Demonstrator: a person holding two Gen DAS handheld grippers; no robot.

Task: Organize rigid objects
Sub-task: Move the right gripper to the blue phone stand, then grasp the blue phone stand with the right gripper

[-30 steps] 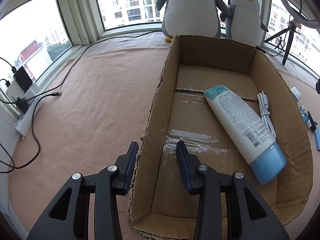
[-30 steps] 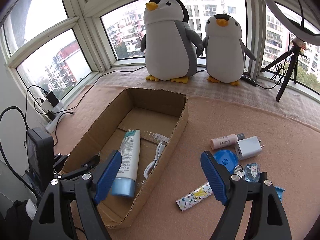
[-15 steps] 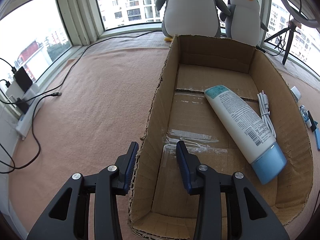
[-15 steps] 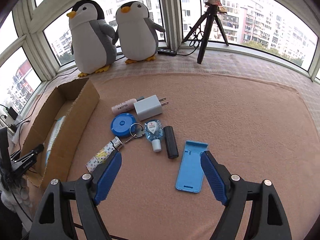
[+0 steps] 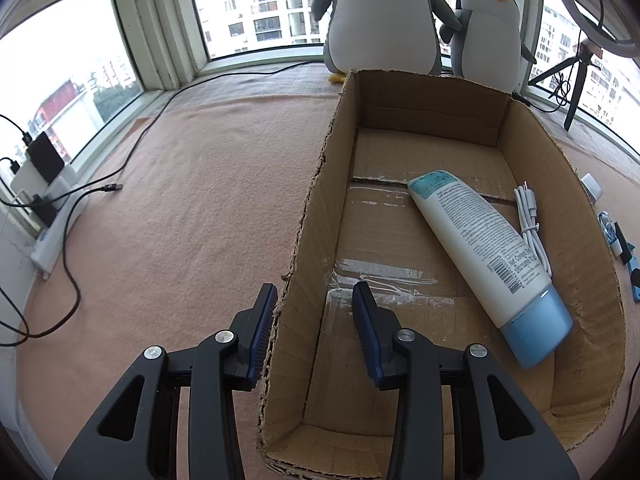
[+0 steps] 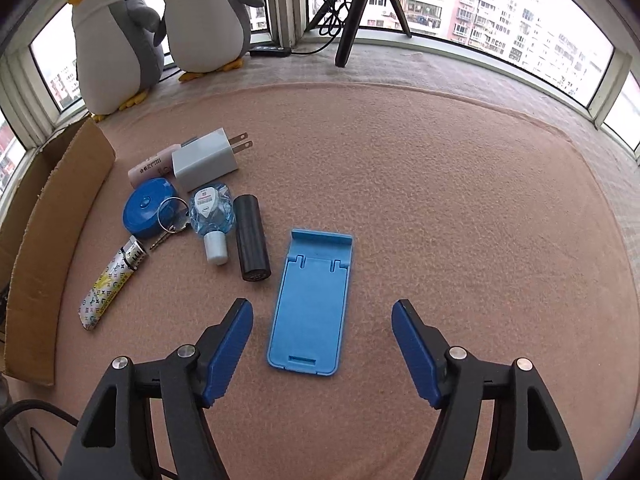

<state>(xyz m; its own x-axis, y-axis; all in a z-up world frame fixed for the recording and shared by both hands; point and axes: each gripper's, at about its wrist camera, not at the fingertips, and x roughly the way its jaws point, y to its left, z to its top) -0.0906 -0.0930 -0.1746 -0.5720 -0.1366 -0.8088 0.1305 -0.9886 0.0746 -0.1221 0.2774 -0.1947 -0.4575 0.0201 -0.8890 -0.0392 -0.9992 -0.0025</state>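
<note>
A cardboard box [image 5: 560, 184] holds a white tube with a blue cap [image 5: 484, 252] and a coiled white cable [image 5: 530, 224]. My left gripper [image 5: 315, 292] is open and straddles the box's left wall, one finger outside and one inside. My right gripper [image 6: 322, 306] is wide open just above a flat blue phone stand [image 6: 310, 304]. To the stand's left lie a black cylinder [image 6: 251, 248], a small clear bottle [image 6: 212, 216], a round blue case [image 6: 148, 208] with a key ring [image 6: 172, 212], a patterned lighter [image 6: 110, 284], a white charger [image 6: 206, 160] and a pink tube [image 6: 150, 168].
The box's outer wall [image 6: 48, 216] stands at the left of the loose items. Two plush penguins [image 6: 204, 16] and a tripod [image 6: 352, 8] stand by the windows. A power strip [image 5: 52, 232] and black cables [image 5: 76, 200] lie on the pink mat left of the box.
My right gripper has swung away from the box to the loose items and come down close over the blue phone stand. The left gripper has not moved.
</note>
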